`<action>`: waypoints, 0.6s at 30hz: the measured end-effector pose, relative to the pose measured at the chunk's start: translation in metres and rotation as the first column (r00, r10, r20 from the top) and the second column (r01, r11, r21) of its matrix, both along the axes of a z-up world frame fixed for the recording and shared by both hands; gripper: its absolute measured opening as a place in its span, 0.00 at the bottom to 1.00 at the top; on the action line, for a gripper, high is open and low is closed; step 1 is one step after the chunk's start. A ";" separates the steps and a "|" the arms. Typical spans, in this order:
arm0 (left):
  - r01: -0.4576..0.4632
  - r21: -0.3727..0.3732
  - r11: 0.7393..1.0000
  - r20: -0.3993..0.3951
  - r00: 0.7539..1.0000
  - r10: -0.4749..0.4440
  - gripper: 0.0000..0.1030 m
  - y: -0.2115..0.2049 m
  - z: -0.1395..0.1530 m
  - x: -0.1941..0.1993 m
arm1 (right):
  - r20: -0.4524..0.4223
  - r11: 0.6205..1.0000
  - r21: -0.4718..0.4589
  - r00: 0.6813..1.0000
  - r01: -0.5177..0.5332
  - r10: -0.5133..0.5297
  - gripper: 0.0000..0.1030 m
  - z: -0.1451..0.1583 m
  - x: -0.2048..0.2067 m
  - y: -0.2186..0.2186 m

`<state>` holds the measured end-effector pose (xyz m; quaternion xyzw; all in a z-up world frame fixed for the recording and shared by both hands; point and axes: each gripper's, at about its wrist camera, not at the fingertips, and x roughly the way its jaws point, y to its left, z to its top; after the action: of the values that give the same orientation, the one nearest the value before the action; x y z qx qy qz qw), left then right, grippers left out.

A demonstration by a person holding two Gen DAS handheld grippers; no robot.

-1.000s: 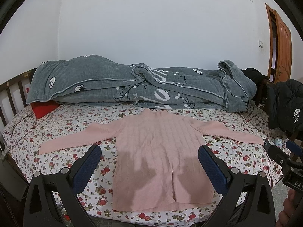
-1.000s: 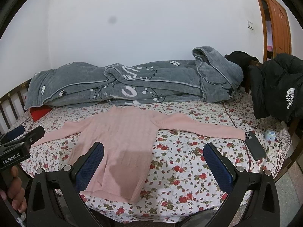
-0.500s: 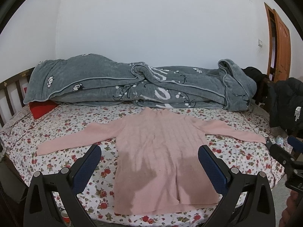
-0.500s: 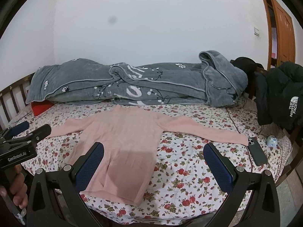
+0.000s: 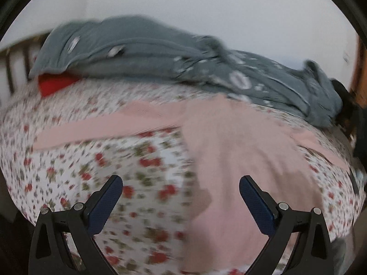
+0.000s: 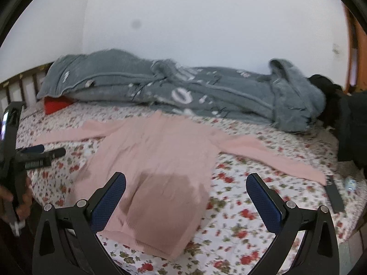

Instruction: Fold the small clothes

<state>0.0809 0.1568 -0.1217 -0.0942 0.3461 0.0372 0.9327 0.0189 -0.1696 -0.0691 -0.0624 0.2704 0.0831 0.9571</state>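
A pink knitted sweater (image 6: 156,151) lies flat on the floral bed sheet (image 6: 240,208), sleeves spread out to both sides; it also shows, blurred, in the left wrist view (image 5: 240,151). My left gripper (image 5: 180,200) is open and empty, above the sheet beside the sweater's left edge, below its left sleeve (image 5: 91,128). It also shows at the left edge of the right wrist view (image 6: 41,152). My right gripper (image 6: 185,197) is open and empty above the sweater's lower right part.
A rolled grey quilt (image 6: 183,91) and a red pillow (image 6: 57,104) lie along the far side of the bed. A black phone (image 6: 335,193) lies by the right sleeve end. A black jacket (image 6: 351,128) hangs at the right. A wooden bed rail (image 6: 20,84) runs at the left.
Both grippers have moved forward and lower over the bed. The left one has swung to the left, towards the left sleeve; its view is now blurred. Both stay open.
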 end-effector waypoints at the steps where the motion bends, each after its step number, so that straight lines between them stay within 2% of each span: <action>1: -0.037 -0.026 0.999 -0.005 0.999 0.037 0.99 0.020 -0.007 0.005 | -0.011 1.000 -0.002 1.000 -0.012 0.012 0.99 -0.004 0.005 0.002; 6: -0.193 -0.117 0.974 -0.043 0.981 0.189 0.97 0.109 -0.036 0.022 | -0.040 0.999 0.003 0.998 -0.054 0.054 0.98 -0.027 0.031 0.013; 9: -0.277 -0.162 0.947 -0.068 0.961 0.269 0.92 0.157 -0.049 0.029 | -0.067 0.997 0.024 0.995 -0.067 0.068 0.98 -0.040 0.048 0.016; 14: -0.391 -0.303 0.869 -0.109 0.920 0.376 0.76 0.231 -0.077 0.034 | -0.109 0.998 0.010 0.992 -0.056 0.057 0.98 -0.060 0.078 0.020; 16: -0.412 -0.320 0.853 -0.105 0.910 0.400 0.68 0.244 -0.084 0.034 | -0.131 0.998 0.020 0.990 -0.058 0.060 0.98 -0.068 0.090 0.020; 18: -0.428 -0.335 0.839 -0.084 0.901 0.426 0.65 0.257 -0.087 0.036 | -0.149 0.997 0.041 0.987 -0.060 0.065 0.98 -0.073 0.100 0.018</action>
<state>0.1170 0.4137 -0.2090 -0.3310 0.3204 0.1827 0.8686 0.1190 -0.1515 -0.1423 -0.0470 0.3382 0.1226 0.9319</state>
